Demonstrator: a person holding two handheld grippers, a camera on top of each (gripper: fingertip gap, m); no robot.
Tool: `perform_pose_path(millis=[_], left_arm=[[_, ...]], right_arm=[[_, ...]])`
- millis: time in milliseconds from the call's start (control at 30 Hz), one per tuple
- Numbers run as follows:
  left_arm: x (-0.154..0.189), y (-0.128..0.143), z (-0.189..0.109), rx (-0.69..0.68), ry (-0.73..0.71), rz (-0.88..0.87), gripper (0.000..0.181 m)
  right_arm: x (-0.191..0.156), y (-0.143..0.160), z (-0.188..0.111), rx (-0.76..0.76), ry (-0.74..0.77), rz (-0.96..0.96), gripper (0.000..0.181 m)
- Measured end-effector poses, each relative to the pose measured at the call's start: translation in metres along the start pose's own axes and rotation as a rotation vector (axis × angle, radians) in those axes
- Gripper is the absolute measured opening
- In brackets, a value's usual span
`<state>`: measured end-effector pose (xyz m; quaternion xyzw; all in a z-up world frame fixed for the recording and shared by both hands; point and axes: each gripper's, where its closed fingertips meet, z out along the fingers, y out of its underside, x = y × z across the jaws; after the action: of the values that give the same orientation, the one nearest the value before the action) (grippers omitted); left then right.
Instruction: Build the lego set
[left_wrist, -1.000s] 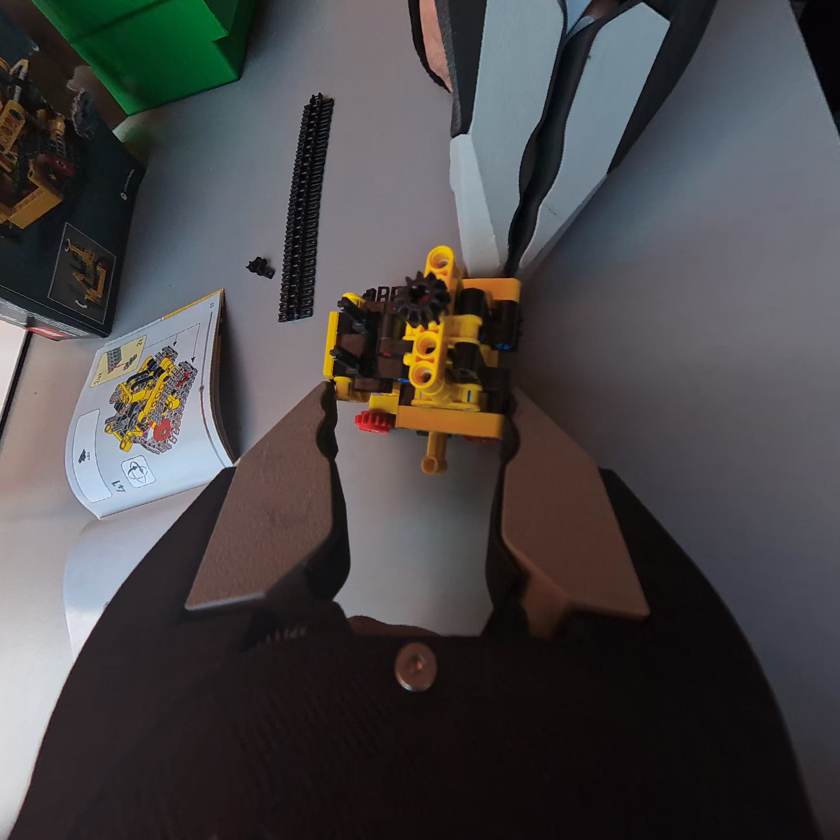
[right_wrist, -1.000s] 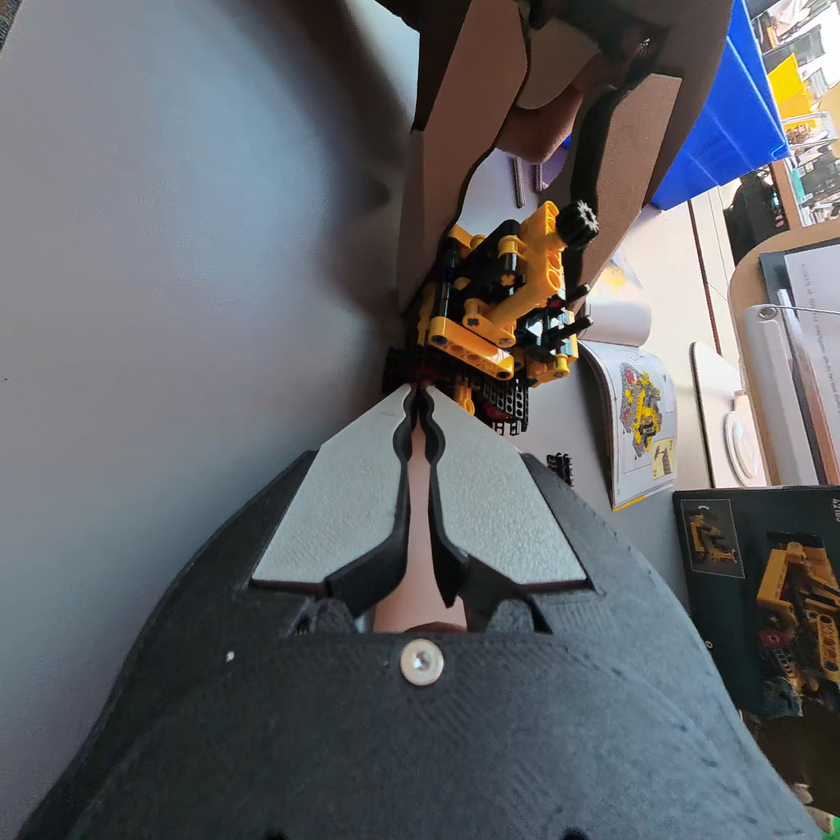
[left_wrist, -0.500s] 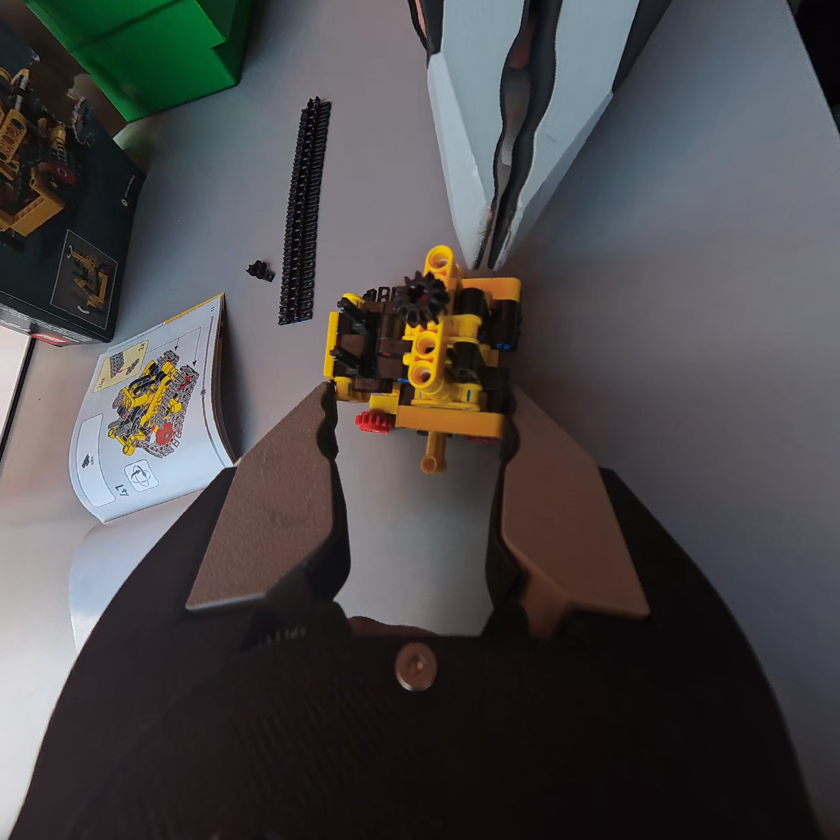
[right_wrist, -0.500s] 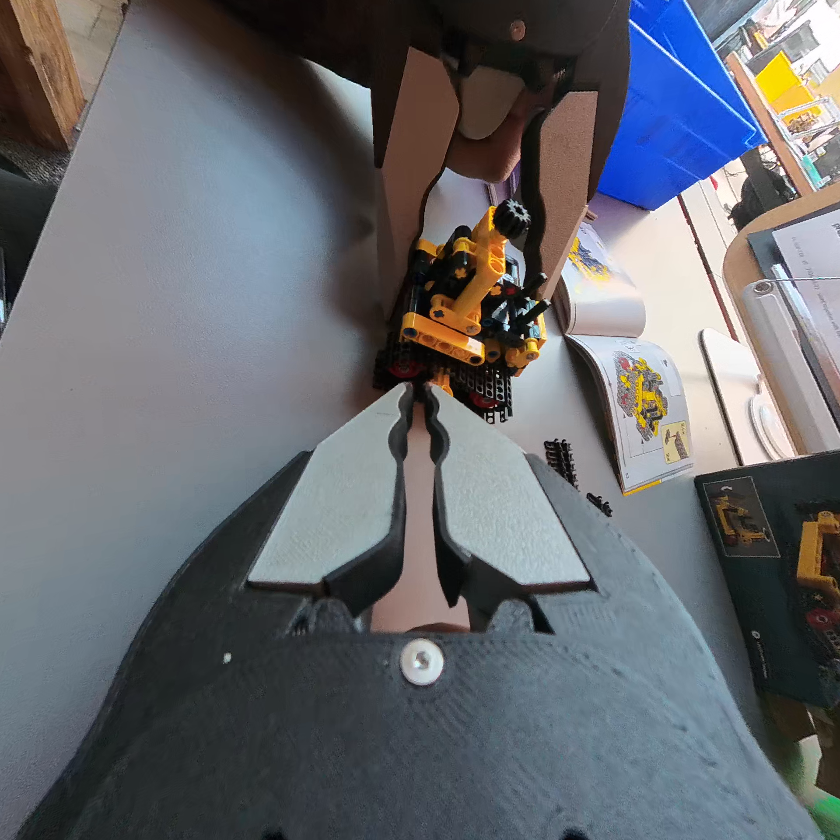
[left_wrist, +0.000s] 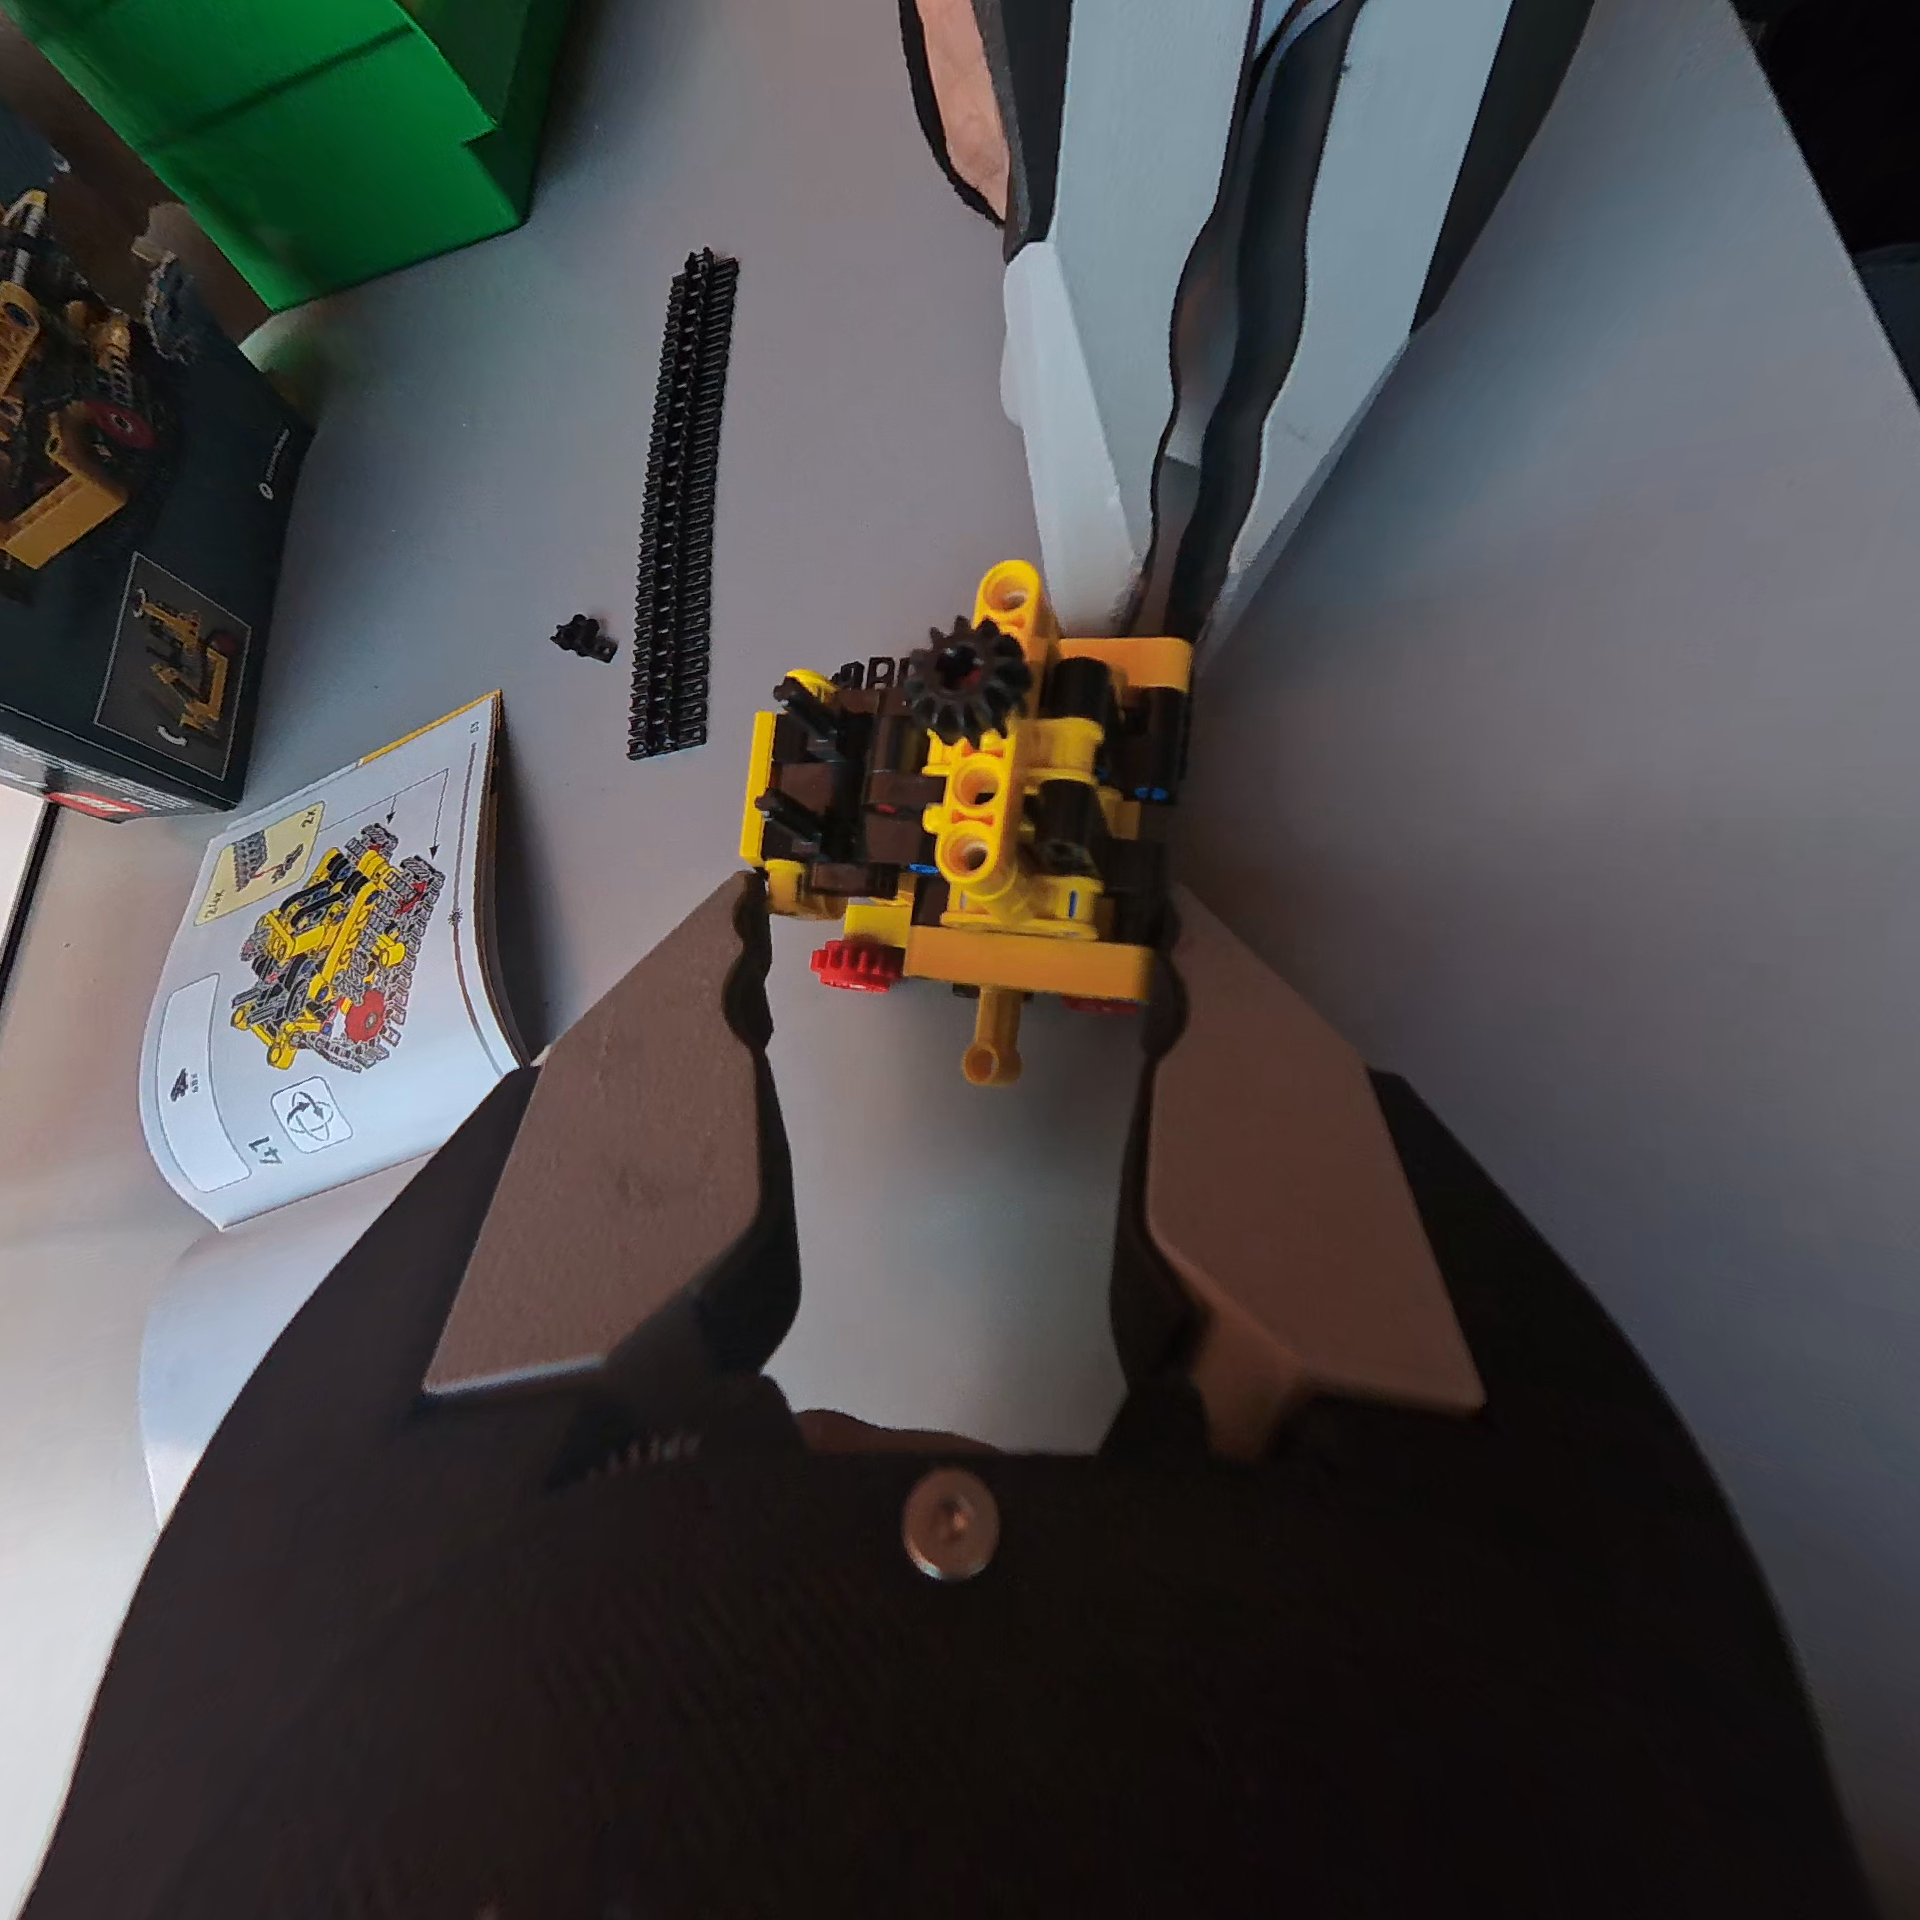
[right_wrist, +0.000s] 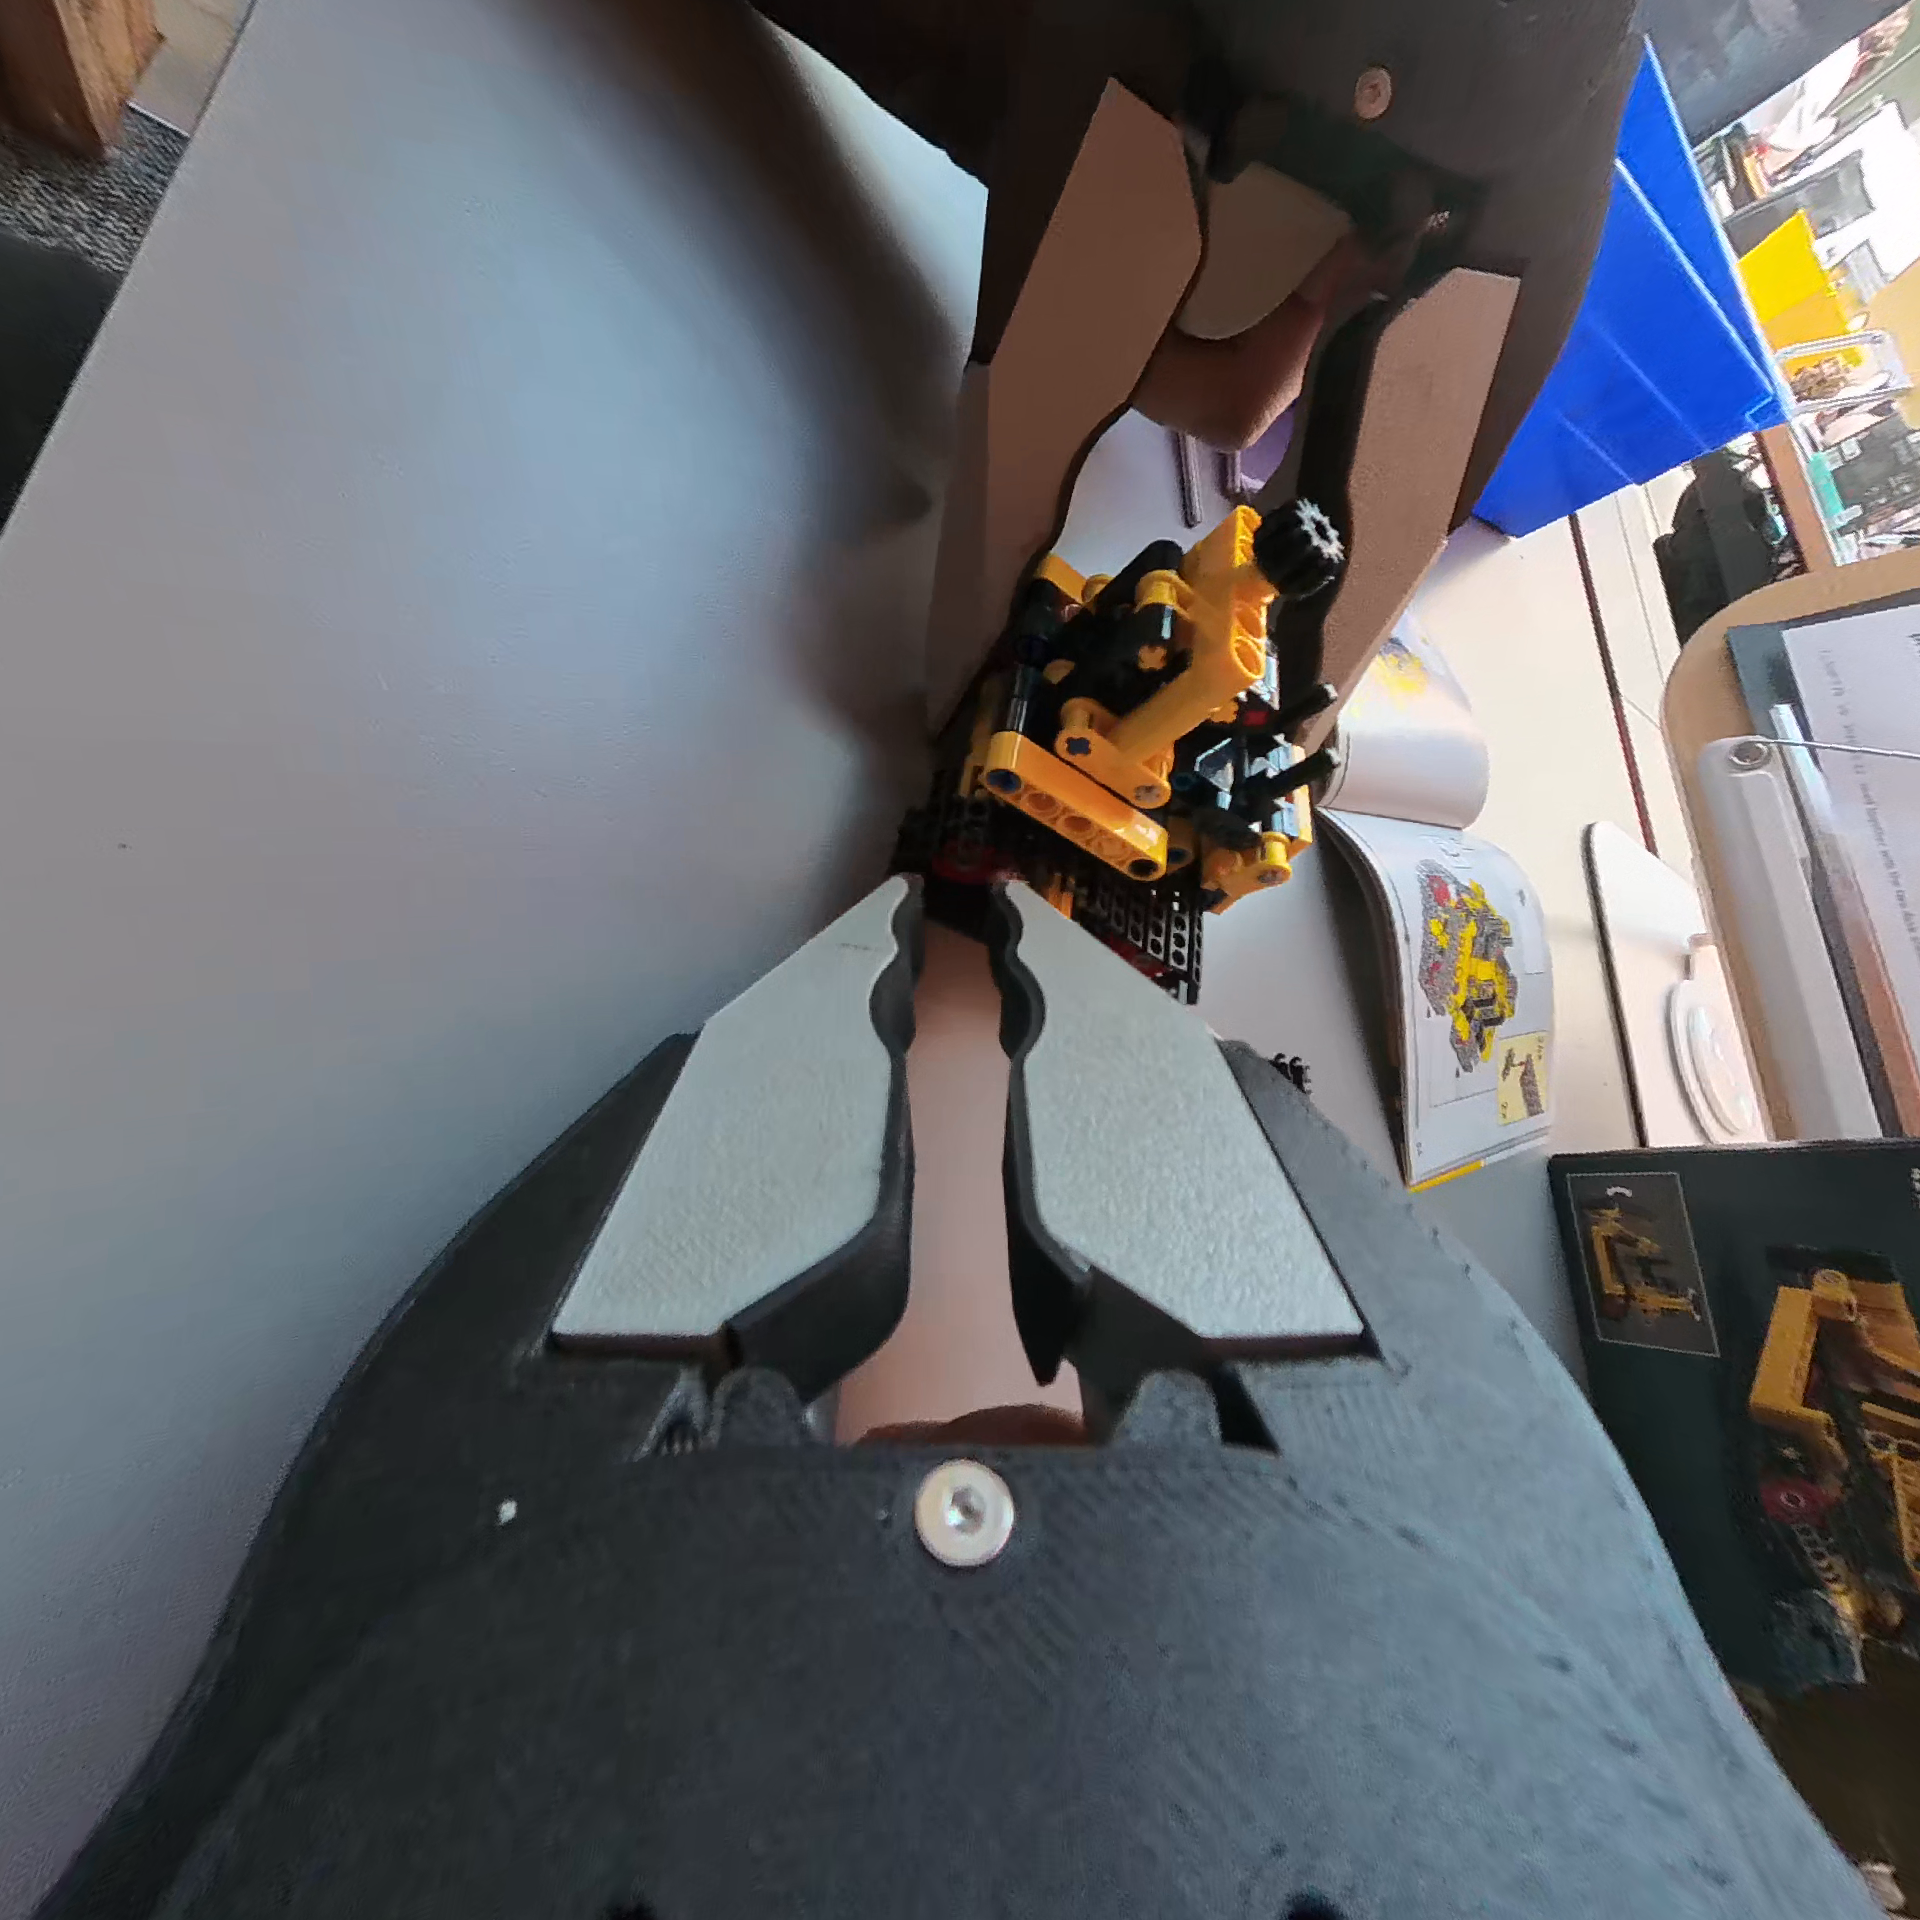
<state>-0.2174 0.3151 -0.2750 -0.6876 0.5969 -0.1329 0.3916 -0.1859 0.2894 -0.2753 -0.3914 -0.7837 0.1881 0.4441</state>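
Note:
The yellow and black lego model (left_wrist: 966, 821) has a black gear on top and red gears low down. It sits between the tips of my left gripper (left_wrist: 958, 904), whose brown fingers are spread wide and press on its two sides. The right wrist view shows the model (right_wrist: 1122, 727) held by the left gripper (right_wrist: 1143, 738). My right gripper (right_wrist: 958, 899) has white fingers a narrow gap apart, with its tips at the model's black lower edge. It reaches in from the far side in the left wrist view (left_wrist: 1169, 623).
A long black track strip (left_wrist: 681, 499) and a small black piece (left_wrist: 584, 636) lie on the grey table (left_wrist: 1558, 831) left of the model. Further left are the open instruction booklet (left_wrist: 332, 956), the dark set box (left_wrist: 114, 520) and a green box (left_wrist: 291, 125). A blue bin (right_wrist: 1662, 312) stands beyond. There is about 5 centimetres between the tips of the two grippers.
My right gripper pulled back from the model, then came in again to its edge, and its fingers have parted slightly from nearly shut. The left gripper keeps its hold on the model.

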Motion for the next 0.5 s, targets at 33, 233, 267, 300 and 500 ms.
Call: perform_pose_path(millis=[33,233,267,300,500], left_arm=[[-0.0001,0.0000,0.0000,0.001,0.001,0.001,0.071],[0.0000,-0.0002,0.0000,0.008,0.002,0.006,0.071],[0.0001,-0.0003,0.0001,0.010,0.002,0.007,0.071],[0.0001,-0.0004,0.0001,0.012,0.004,0.006,0.071],[0.0000,-0.0001,-0.0003,0.014,0.001,0.008,0.071]], right_arm=[[-0.0005,0.0000,0.0000,0.001,-0.004,-0.001,0.010],[-0.0040,-0.0032,-0.0024,0.030,-0.021,-0.022,0.006],[-0.0022,-0.0030,-0.0021,0.029,-0.011,-0.021,0.000],[0.0006,-0.0024,-0.0013,0.025,0.003,-0.019,0.000],[0.0055,0.0009,0.0004,0.009,0.046,-0.043,0.000]])
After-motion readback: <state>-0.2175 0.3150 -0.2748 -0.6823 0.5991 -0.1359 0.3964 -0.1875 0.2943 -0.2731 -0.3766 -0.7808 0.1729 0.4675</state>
